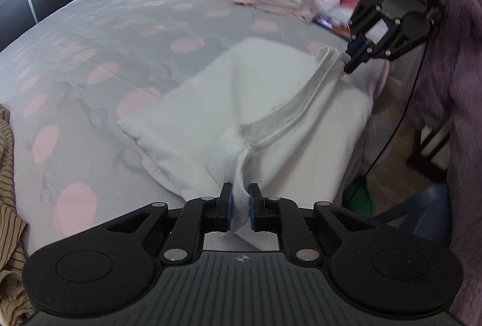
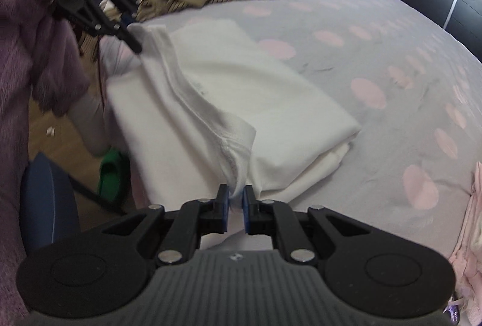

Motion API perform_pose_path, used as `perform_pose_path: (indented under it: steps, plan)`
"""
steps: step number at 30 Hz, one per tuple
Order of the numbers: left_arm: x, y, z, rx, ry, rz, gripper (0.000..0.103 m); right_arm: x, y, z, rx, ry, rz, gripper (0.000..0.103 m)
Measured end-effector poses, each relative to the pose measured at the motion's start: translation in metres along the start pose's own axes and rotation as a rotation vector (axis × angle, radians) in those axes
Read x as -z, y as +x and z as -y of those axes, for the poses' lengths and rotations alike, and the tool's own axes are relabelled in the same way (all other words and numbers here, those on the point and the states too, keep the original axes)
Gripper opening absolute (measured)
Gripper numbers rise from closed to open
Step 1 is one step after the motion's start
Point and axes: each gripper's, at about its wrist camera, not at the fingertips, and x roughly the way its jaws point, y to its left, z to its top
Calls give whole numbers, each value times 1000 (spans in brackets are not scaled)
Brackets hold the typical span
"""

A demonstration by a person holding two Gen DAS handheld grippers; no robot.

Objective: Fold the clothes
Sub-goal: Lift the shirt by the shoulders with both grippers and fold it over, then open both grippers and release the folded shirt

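Left gripper [image 1: 240,201]: I see it clenched on the white garment [image 1: 256,103] hem, bottom centre.
Right gripper [image 2: 234,199]: clamped on opposite hem end.
Garment: folded on bed [image 1: 120,34], frame centre.

- Your shirt [image 1: 247,103] is soft matt white cloth with a ribbed hem.
- Your grippers [image 1: 240,205] [image 2: 235,202] are matt black plastic with shiny metal pins.
- Your sleeve [image 2: 27,34] is fuzzy purple fleece.
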Motion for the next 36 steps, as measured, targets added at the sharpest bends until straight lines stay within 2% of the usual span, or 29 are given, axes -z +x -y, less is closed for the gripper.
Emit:
perform_pose_path:
  steps: [4, 6, 8, 12, 13, 17, 20, 22, 26, 29, 33, 36]
  plan:
    - [6, 4, 15, 21, 93, -63, 10, 4, 2, -11, -8, -57, -42, 12]
    - [8, 3, 22, 28, 139, -93, 11, 6, 3, -18, -21, -92, -70, 17]
    - [11, -1, 26, 42, 155, -113, 12, 9, 3, -26, -35, -129, -102, 21]
    - [16, -8, 35, 68, 187, -155, 17, 12, -4, -35, -57, -174, -145, 20]
    - [15, -11, 35, 68, 180, -144, 17, 11, -8, -37, -53, -178, -144, 20]
    - [3, -27, 33, 50, 109, -35, 18, -1, -27, -29, 1, -101, -62, 21]
    - [-5, -39, 31, 35, 56, 46, 18, -15, -32, -16, 99, 36, 4, 21]
    - [-13, -41, 18, -32, -53, 108, 19, -23, -30, -5, 151, 145, 45, 21]
    - [-20, -37, -16, -195, -344, 205, 19, -33, -21, 12, 259, 382, 132, 21]
    - [-18, -30, -36, -237, -521, 271, 19, -35, -11, 21, 337, 553, 207, 24]
    - [-18, -11, -46, -264, -578, 312, 19, -38, 5, 26, 378, 623, 254, 23]
    - [-14, 9, -55, -247, -619, 326, 18, -39, 29, 29, 354, 629, 250, 23]
